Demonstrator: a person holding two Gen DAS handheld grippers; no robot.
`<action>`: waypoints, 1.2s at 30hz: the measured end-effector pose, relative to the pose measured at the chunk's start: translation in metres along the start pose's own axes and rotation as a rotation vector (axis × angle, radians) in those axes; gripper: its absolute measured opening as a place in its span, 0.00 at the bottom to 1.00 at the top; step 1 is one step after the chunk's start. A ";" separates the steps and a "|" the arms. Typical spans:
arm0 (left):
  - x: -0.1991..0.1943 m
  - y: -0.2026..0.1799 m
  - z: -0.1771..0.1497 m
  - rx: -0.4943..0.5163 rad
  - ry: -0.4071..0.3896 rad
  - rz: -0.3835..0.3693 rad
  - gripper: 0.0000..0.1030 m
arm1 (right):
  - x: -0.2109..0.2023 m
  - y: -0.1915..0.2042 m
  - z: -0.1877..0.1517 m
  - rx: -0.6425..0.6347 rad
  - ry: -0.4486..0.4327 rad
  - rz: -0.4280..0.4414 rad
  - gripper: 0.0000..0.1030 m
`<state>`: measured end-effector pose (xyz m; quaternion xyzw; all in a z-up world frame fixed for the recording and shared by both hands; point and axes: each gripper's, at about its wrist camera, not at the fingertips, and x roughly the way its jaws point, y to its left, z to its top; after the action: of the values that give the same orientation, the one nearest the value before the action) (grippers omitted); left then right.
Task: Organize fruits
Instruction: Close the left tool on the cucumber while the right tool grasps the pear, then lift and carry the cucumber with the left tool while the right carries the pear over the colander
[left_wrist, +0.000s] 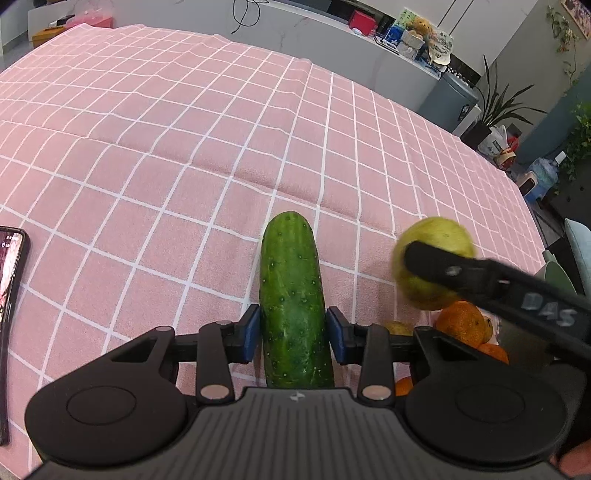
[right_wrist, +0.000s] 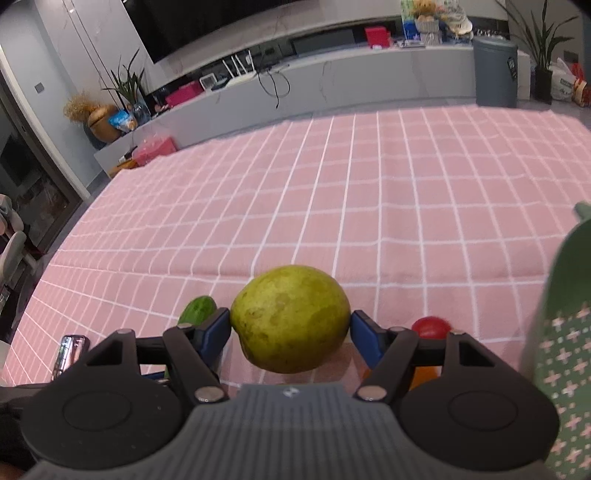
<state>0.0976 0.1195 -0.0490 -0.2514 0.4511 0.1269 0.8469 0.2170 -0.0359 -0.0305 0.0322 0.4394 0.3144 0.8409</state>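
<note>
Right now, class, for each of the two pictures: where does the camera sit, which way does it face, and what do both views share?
Left wrist: on the left gripper, facing across the pink tablecloth; its fingers clamp the cucumber.
Right wrist: on the right gripper, facing the TV wall; its fingers clamp the guava.
Shared: cucumber, guava, tablecloth.

Cucumber (left_wrist: 291, 302) bumpy, glossy; guava (right_wrist: 290, 318) matt, blotchy; tablecloth (left_wrist: 147, 166) soft cloth.

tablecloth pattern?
Pink tablecloth with a white grid of thin lines; clearest in the right wrist view.
</note>
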 end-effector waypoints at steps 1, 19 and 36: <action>-0.001 -0.001 0.000 0.004 -0.006 -0.003 0.41 | -0.006 0.000 0.001 -0.001 -0.008 0.000 0.65; -0.071 -0.068 0.004 0.179 -0.155 -0.085 0.41 | -0.148 -0.045 -0.014 -0.035 -0.176 -0.085 0.65; -0.042 -0.189 0.007 0.344 -0.006 -0.373 0.41 | -0.197 -0.120 -0.029 -0.120 -0.078 -0.250 0.66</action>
<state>0.1622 -0.0356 0.0480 -0.1821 0.4094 -0.1094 0.8873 0.1726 -0.2479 0.0538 -0.0609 0.3875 0.2314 0.8903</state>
